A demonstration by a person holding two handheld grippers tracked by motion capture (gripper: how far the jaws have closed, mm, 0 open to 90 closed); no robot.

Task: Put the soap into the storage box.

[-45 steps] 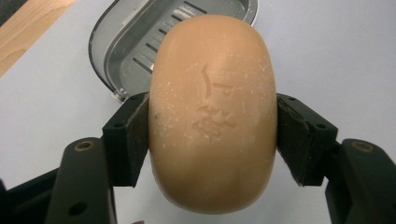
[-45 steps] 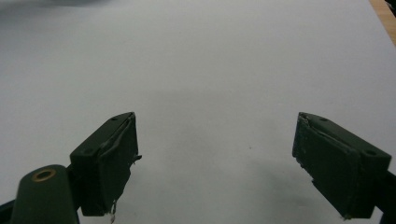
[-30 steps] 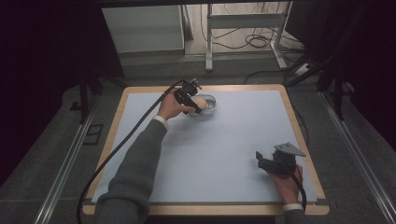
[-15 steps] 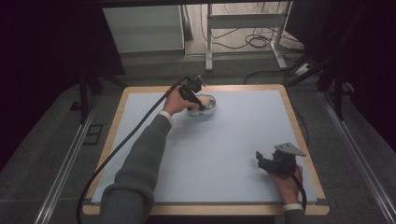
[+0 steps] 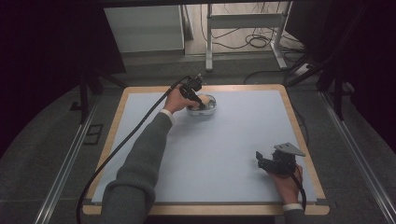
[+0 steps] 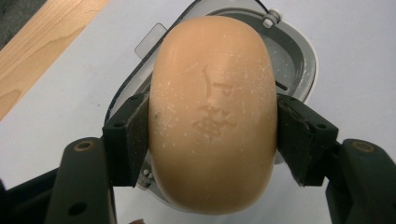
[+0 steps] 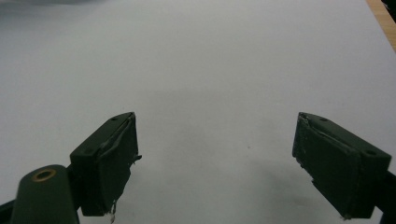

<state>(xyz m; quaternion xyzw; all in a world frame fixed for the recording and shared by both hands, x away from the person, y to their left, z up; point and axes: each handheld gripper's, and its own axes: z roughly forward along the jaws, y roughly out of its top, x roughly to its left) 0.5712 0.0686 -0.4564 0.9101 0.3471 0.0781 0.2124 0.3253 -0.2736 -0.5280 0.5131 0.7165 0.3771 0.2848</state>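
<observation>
My left gripper (image 6: 212,135) is pinching a bar of soap (image 6: 212,116), tan and rounded, with a faint stamp pressed into its top face and pale flecks across it. Both black pads (image 6: 128,135) press flat against the bar's long sides, so the jaws are only as far apart as the soap is wide. Under the bar I see a pale grey soap dish (image 6: 299,60) with a darker inner rim; whether the soap rests in it or hangs just above, I cannot tell. In the high view the left gripper (image 5: 196,97) sits over that dish (image 5: 210,108) near the far edge of the table (image 5: 140,205), on the pale blue mat (image 5: 224,149).

My right gripper (image 7: 215,163) has its jaws spread wide with nothing between them, only the bare mat below. Its pads (image 7: 112,163) look frayed at the edges. In the high view it (image 5: 264,161) rests low near the table's near right corner, well apart from the dish.
</observation>
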